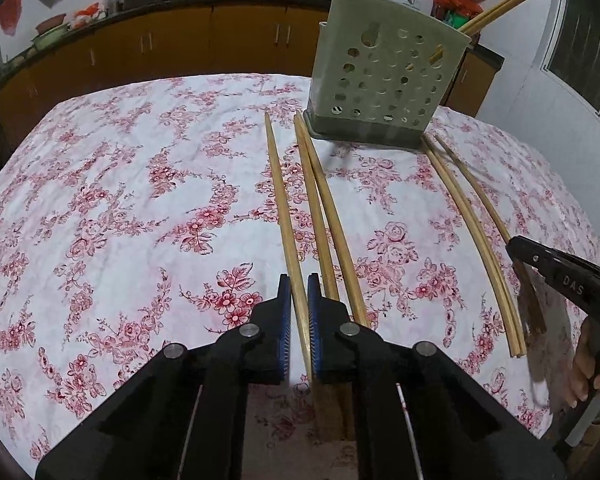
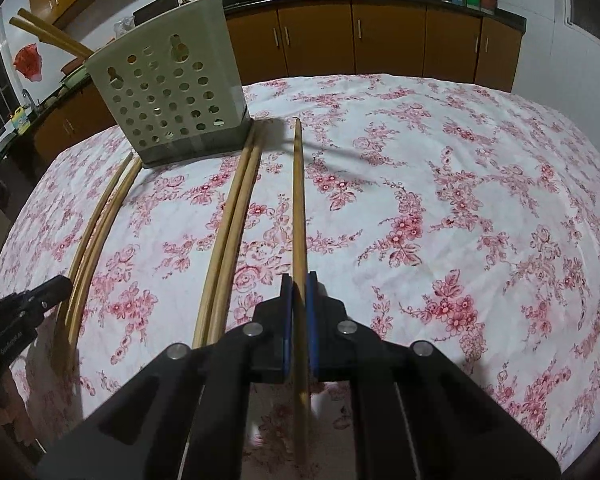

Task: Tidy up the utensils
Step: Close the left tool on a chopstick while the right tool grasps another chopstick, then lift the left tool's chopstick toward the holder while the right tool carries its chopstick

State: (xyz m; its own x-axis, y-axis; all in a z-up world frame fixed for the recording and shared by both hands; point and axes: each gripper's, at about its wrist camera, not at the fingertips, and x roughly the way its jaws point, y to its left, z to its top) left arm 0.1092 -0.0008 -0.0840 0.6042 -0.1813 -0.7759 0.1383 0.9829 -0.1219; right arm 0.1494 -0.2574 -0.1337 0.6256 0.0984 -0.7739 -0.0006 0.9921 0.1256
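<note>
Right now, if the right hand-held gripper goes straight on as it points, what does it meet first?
Only the chopstick between its jaws lies ahead; past its tip, bare tablecloth. The holder stands left, probably clear.

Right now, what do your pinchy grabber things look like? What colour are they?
Both grippers, left gripper and right gripper, look alike: matte black plastic arms shaped like a V, with round silver bolts at the joints. The fingers have flat bright blue ribbed pads on their inner faces. Thin pale wires run along the arms. Seen from the side, the black body carries small pale lettering.
</note>
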